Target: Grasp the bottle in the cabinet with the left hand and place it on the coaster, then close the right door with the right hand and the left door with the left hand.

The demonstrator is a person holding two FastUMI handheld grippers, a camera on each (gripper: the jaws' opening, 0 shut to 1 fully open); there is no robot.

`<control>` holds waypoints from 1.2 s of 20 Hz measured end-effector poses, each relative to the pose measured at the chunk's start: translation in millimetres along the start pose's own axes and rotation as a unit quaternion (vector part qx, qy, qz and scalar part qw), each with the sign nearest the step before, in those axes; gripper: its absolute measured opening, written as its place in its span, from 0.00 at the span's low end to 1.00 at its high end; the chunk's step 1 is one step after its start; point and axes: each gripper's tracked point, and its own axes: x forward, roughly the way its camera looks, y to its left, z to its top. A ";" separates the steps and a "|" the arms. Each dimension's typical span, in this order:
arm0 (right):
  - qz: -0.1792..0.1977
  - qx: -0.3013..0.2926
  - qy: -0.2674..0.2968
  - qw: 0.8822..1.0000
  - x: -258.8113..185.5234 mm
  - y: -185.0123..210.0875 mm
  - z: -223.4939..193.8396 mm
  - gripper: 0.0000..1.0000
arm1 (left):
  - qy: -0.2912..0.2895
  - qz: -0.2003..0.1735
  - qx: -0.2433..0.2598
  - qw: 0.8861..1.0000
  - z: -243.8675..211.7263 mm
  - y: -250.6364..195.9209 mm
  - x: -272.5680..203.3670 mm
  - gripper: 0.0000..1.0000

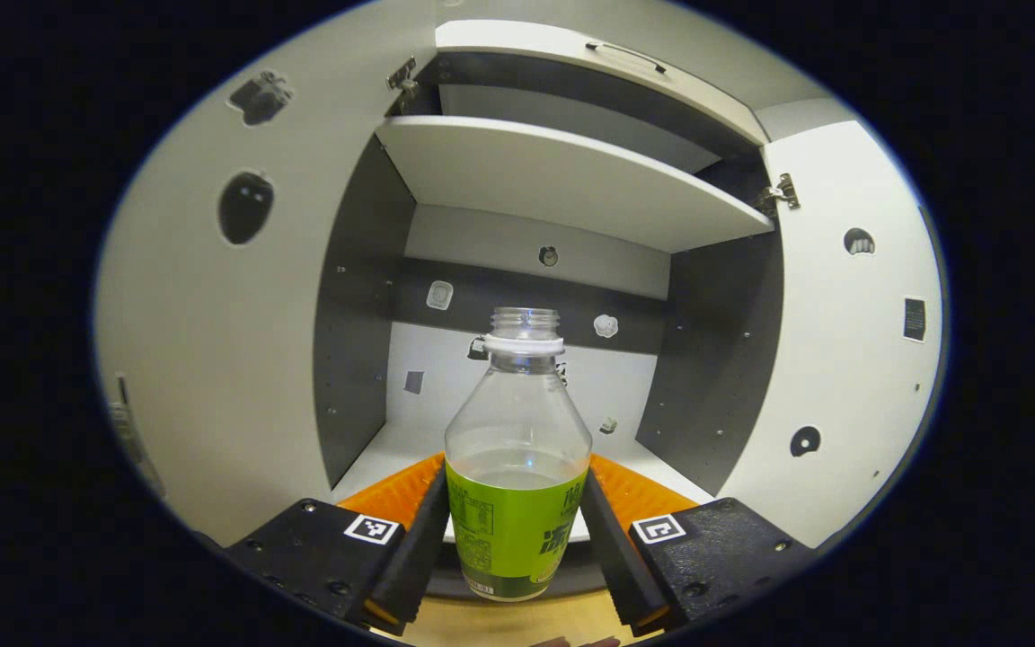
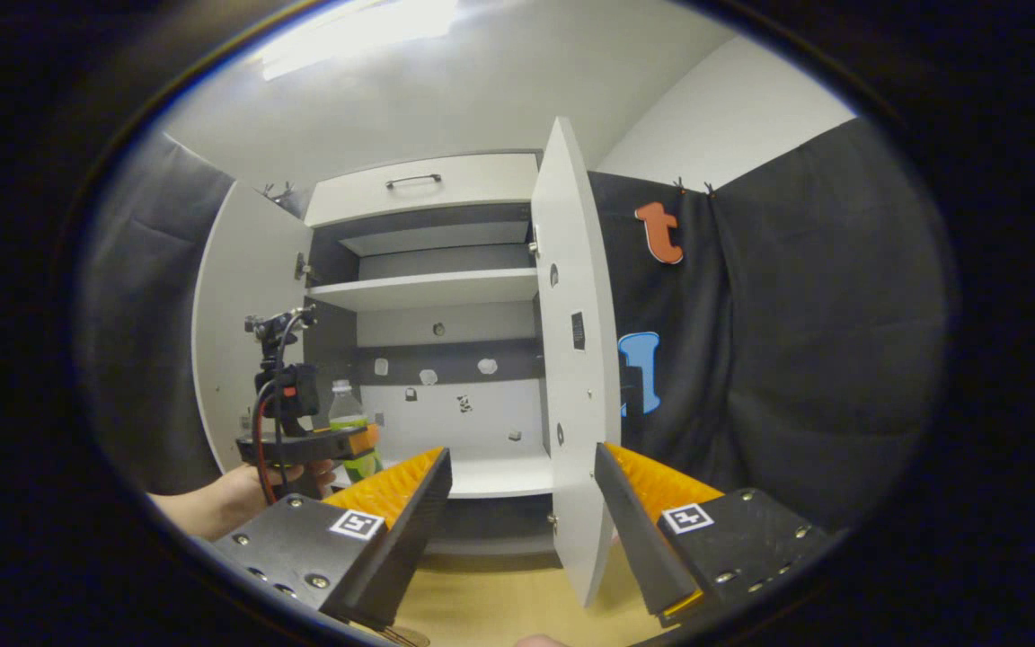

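- The bottle (image 1: pixel 517 449) stands upright, its long axis vertical and its uncapped mouth pointing up, just in front of the open cabinet (image 1: pixel 571 180).
- The left tool (image 1: pixel 514 539) pinches the bottle low on its body, one finger pressed against each side of the green label (image 1: pixel 508 530).
- The bottle is clear, with a white ring below the threaded neck and liquid up to about the top of the label.
- The label carries printed writing, too small and curved to read.
- Behind the bottle lie the cabinet's lower floor, a shelf (image 1: pixel 562 175) above it and small stickers on the back wall.
- The left door (image 1: pixel 230 314) and the right door (image 1: pixel 841 341) both stand swung open on either side of the cabinet.
- A drawer front with a dark handle (image 1: pixel 625 56) sits above the cabinet opening.
- Below the bottle a strip of wooden tabletop (image 1: pixel 517 624) shows.
- In the right gripper view the right tool (image 2: pixel 522 503) is spread, holding nothing, with the edge of the right door between its fingers but touching neither.
- There, a hand (image 2: pixel 239 494) holds the left tool at the cabinet's left side.
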 end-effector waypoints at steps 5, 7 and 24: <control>0.017 0.002 -0.002 1.000 -28.1 -5.5 0.2 0.97 | -0.041 -0.009 0.011 0.999 5.2 -8.2 -73.6 0.80; 0.025 0.011 0.000 1.000 -34.6 -4.8 -1.7 0.97 | -0.036 -0.016 0.009 0.999 -11.5 -14.6 -100.3 0.80; 0.039 0.036 0.008 0.999 4.5 34.3 -21.8 0.93 | 0.088 -0.055 0.008 0.995 -226.3 6.3 -188.8 0.80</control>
